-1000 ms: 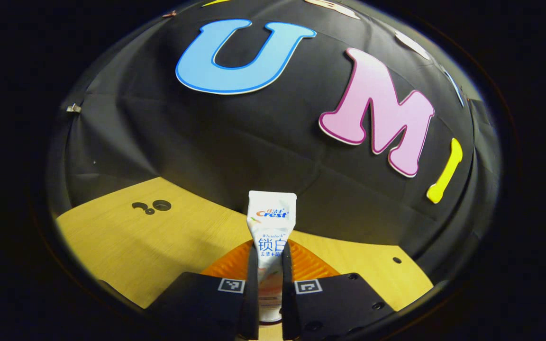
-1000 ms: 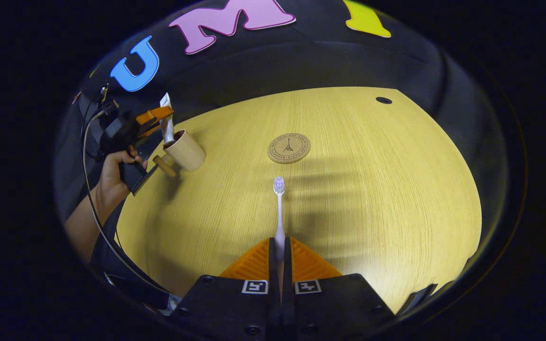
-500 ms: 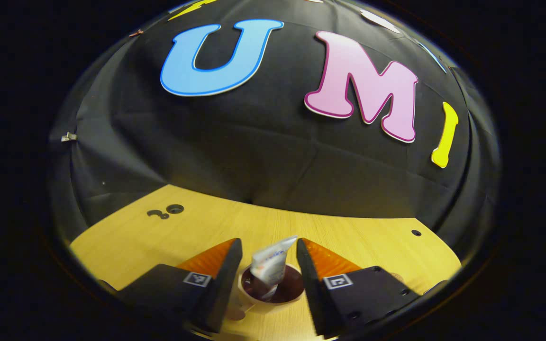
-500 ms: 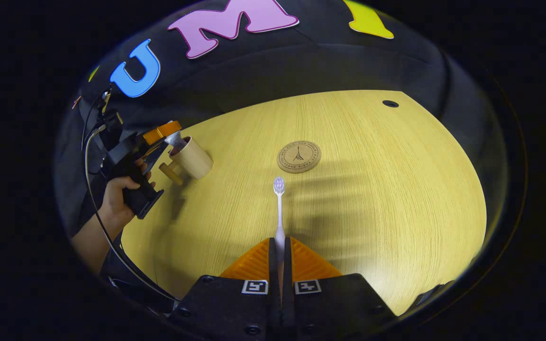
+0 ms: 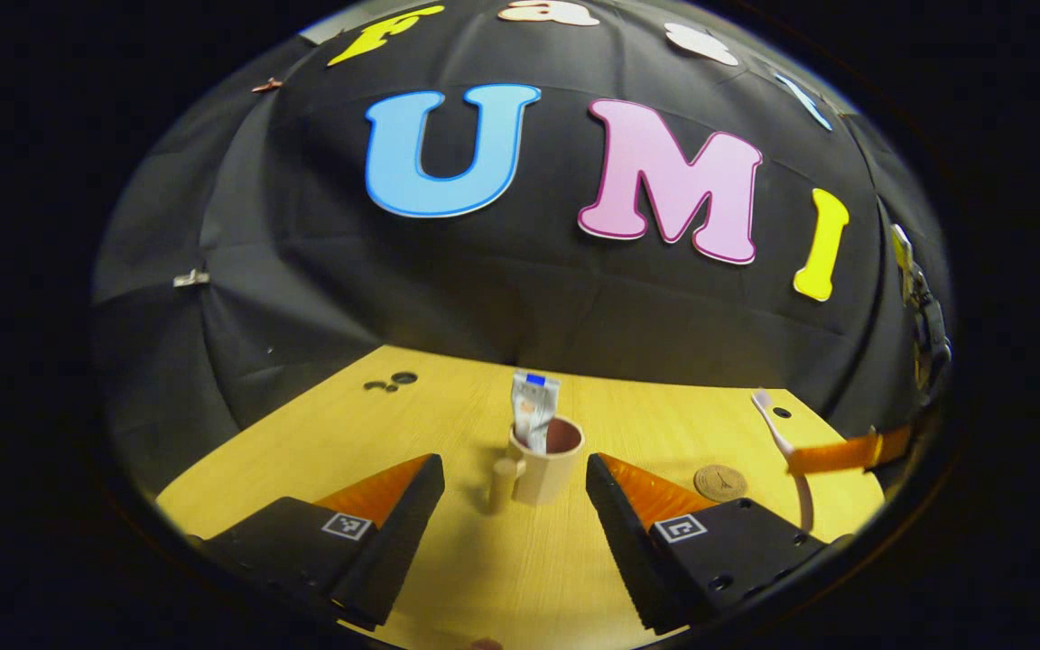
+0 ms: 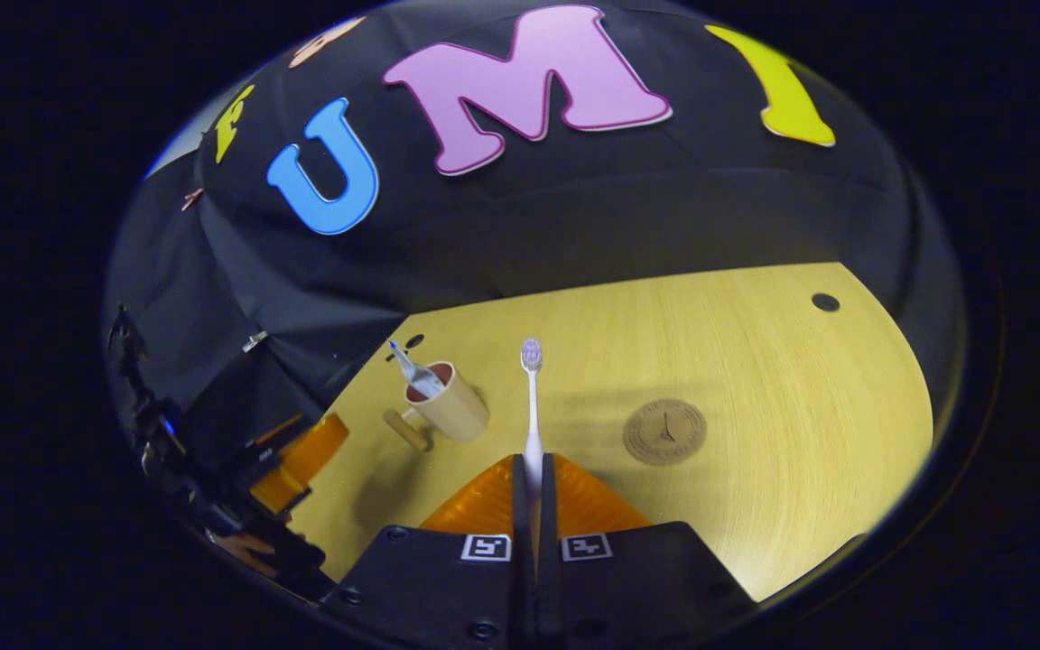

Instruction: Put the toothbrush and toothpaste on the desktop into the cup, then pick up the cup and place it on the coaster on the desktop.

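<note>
On the desk (image 5: 502,578) the cup (image 5: 545,468) stands upright with the toothpaste (image 5: 533,411) inside, sticking out of its mouth; left tongs (image 5: 511,506) spread wide, empty, near the cup. Right tongs (image 6: 533,492) pinch the toothbrush (image 6: 532,397) by its handle, head forward above the desk; coaster (image 6: 664,431) lies bare, apart from the cup.

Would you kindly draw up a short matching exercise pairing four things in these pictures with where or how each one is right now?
Things:
1. white toothpaste tube
2. white toothbrush
3. round brown cork coaster
4. left gripper

States:
A. bare on the wooden desktop
B. open, fingers apart, short of the cup
C. standing in the beige handled cup
D. clamped between the right gripper fingers

Pairs: 1-C, 2-D, 3-A, 4-B
</note>
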The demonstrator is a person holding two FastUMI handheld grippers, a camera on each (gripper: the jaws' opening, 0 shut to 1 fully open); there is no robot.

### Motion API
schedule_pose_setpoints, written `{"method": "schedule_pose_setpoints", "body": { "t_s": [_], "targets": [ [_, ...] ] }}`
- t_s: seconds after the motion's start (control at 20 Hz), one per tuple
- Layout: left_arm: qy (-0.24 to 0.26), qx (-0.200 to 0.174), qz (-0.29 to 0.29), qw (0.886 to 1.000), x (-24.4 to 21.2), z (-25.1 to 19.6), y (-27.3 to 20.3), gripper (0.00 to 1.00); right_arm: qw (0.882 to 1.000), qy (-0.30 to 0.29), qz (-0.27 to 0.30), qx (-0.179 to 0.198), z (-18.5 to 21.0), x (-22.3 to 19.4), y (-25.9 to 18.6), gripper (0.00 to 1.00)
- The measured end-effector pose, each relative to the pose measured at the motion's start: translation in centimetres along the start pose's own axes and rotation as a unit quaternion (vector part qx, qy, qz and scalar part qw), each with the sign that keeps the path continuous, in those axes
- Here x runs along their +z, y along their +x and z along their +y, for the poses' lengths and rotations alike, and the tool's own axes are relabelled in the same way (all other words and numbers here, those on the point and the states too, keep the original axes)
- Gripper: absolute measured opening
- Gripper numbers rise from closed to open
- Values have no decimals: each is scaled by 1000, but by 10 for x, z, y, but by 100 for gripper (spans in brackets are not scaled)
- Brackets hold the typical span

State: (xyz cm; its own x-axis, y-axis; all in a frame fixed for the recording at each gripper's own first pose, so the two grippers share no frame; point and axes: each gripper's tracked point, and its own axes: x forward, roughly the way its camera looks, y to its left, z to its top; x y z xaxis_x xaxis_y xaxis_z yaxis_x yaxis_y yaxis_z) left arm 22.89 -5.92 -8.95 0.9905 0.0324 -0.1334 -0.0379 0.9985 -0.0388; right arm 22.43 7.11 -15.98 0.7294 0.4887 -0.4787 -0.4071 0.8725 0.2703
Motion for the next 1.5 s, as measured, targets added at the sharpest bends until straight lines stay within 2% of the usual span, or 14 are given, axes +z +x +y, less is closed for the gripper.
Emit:
{"method": "schedule_pose_setpoints", "body": {
  "t_s": [0.1,0.3,0.4,0.7,0.85,1.1,1.25,1.5],
  "targets": [
    [-45,-7,13,999,-12,-7,-31,98,999,-26,-30,23,24,26,5,5],
    [-66,10,34,997,-30,3,-66,97,994,-57,-69,70,67,60,25,6],
    [-81,-2,39,996,-30,-5,-78,98,989,-85,-79,91,85,67,35,5],
    [-59,4,31,998,-28,0,-105,98,980,-83,-122,136,124,90,85,5],
    [-44,-7,38,998,-42,-4,-115,98,970,-55,-172,160,141,109,120,5],
    [-31,-17,43,998,-52,-7,-116,98,968,-18,-195,158,124,105,158,6],
    [-32,-14,52,998,-59,-4,-111,98,970,2,-192,148,116,93,176,6],
    [-49,-2,56,997,-60,4,-102,98,971,-32,-185,146,127,65,189,6]
  ]
}}
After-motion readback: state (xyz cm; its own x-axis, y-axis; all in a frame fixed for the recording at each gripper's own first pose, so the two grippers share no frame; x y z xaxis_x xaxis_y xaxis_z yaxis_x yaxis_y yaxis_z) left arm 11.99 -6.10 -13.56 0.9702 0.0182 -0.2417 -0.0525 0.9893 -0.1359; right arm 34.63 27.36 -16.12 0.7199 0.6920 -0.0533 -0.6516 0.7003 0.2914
